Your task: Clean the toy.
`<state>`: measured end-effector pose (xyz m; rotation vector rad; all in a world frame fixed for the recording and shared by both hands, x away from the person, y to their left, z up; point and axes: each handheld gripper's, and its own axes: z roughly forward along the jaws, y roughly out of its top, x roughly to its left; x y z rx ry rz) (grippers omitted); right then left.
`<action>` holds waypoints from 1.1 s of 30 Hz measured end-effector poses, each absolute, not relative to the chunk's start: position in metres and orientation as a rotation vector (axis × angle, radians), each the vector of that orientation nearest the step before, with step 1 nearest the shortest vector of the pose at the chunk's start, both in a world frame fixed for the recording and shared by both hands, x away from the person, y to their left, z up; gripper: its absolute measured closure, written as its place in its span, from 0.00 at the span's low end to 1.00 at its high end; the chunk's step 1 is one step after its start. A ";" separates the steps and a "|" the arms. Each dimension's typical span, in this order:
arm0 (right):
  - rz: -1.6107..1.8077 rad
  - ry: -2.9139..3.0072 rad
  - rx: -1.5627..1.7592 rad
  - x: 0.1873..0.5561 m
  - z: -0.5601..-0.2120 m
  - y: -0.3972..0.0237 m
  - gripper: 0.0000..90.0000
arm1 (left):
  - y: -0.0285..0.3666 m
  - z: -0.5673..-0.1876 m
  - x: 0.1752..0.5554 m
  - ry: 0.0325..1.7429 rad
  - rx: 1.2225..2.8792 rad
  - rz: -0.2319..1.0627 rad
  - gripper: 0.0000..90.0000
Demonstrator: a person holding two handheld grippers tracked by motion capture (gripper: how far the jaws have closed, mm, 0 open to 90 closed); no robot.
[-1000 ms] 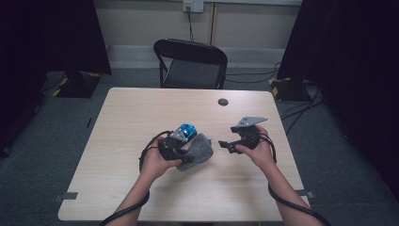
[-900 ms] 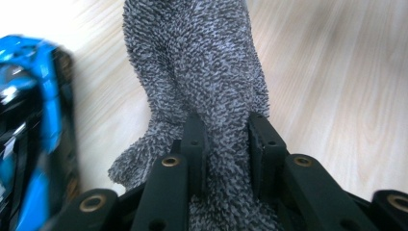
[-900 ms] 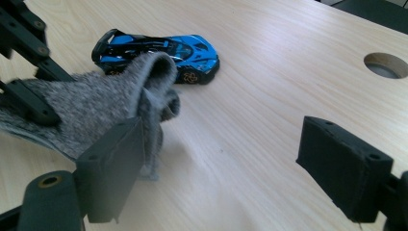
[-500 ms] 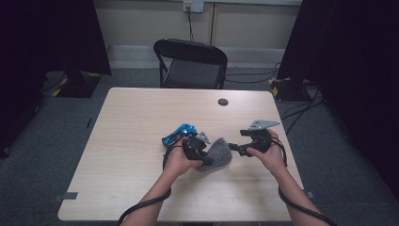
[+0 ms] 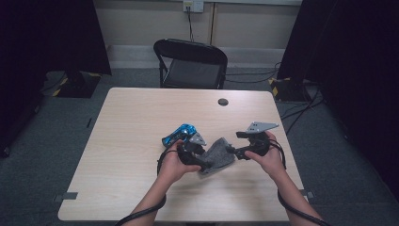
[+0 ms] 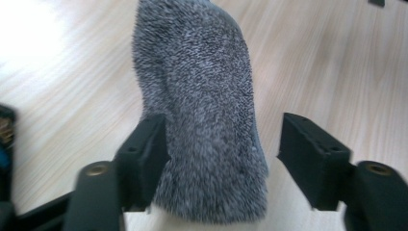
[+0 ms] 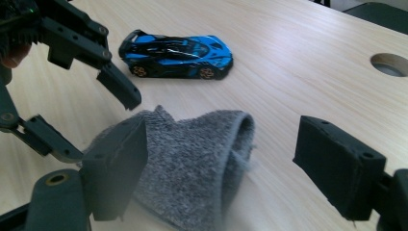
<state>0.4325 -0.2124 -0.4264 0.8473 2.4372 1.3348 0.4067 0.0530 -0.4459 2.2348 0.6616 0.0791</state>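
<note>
A grey fuzzy sock (image 5: 219,155) lies on the wooden table (image 5: 127,117) between my two grippers. My left gripper (image 5: 205,160) is over its left end. In the left gripper view the sock (image 6: 202,106) runs away between the jaws, which have just been opening: the left pad brushes it and the right pad stands clear, so the left gripper (image 6: 223,127) is open. My right gripper (image 5: 233,150) faces the sock's cuff (image 7: 231,144) from the right, and the right gripper (image 7: 219,139) is open wide. A blue toy car (image 5: 179,134) stands just left of my left hand, also seen as the car (image 7: 178,50).
A round cable hole (image 5: 223,101) sits near the table's far edge. A black folding chair (image 5: 190,63) stands behind the table. Cables trail from both grippers toward the near edge. Dark curtains flank the room.
My left hand slid right with the sock, away from the blue car, and its jaws opened off the sock. The car stays behind on the table. The right hand barely shifted.
</note>
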 end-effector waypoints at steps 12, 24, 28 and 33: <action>1.314 2.575 0.727 0.432 -0.447 -0.170 0.28 | 0.065 -0.480 0.382 0.732 2.176 0.068 0.33; 1.215 2.724 0.678 0.442 -0.473 -0.156 0.27 | 0.080 -0.492 0.404 0.819 2.210 0.167 0.33; 1.167 2.742 0.702 0.434 -0.480 -0.168 0.28 | 0.083 -0.489 0.414 0.856 2.186 0.217 0.34; 1.136 2.695 0.728 0.422 -0.488 -0.178 0.30 | 0.080 -0.481 0.421 0.822 2.172 0.205 0.35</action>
